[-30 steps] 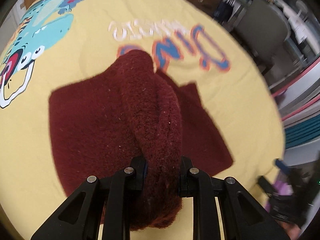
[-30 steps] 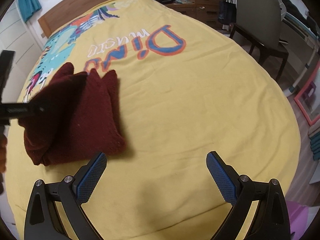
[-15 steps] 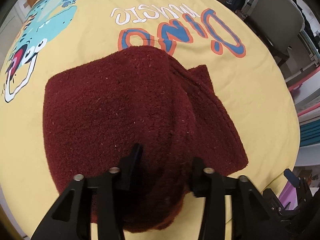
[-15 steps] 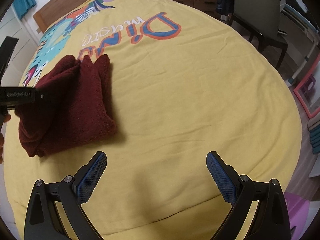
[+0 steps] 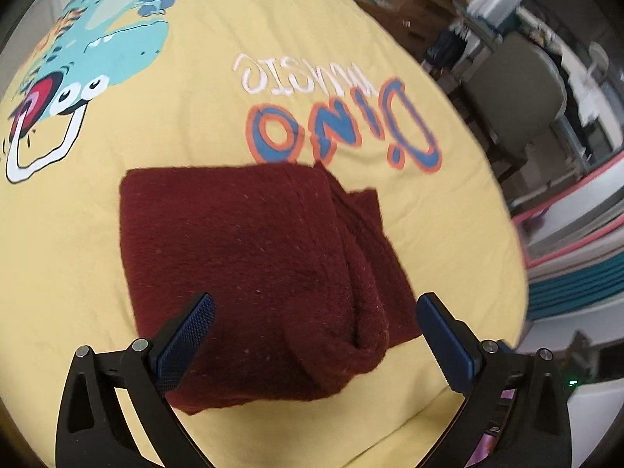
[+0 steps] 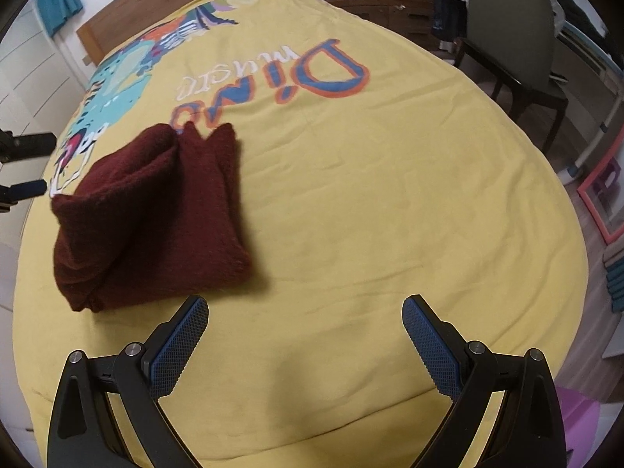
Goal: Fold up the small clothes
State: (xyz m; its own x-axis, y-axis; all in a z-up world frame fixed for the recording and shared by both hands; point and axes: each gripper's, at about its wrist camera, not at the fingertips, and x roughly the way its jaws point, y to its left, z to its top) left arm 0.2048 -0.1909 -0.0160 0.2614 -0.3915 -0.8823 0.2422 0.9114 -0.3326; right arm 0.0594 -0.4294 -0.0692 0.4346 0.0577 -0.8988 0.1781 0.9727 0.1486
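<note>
A dark red fleece garment (image 5: 253, 269) lies folded into a thick rectangle on the yellow bedspread (image 5: 202, 117). My left gripper (image 5: 312, 331) is open and empty, hovering just above the near edge of the garment, its jaws wide apart. In the right wrist view the garment (image 6: 156, 214) lies to the left. My right gripper (image 6: 304, 339) is open and empty over bare bedspread (image 6: 370, 214), to the right of the garment and apart from it. The left gripper's fingers (image 6: 23, 187) show at the far left edge.
The bedspread carries a dinosaur print (image 5: 97, 46) and "Dino music" lettering (image 6: 280, 78). A grey chair (image 6: 511, 39) stands right of the bed. A wooden headboard (image 6: 128, 15) lies at the far end. A pink-framed object (image 6: 600, 202) is on the floor at right.
My left gripper let go of the garment and opened wide, then pulled back. The lifted fold dropped flat onto the pile. My right gripper stayed open and barely moved.
</note>
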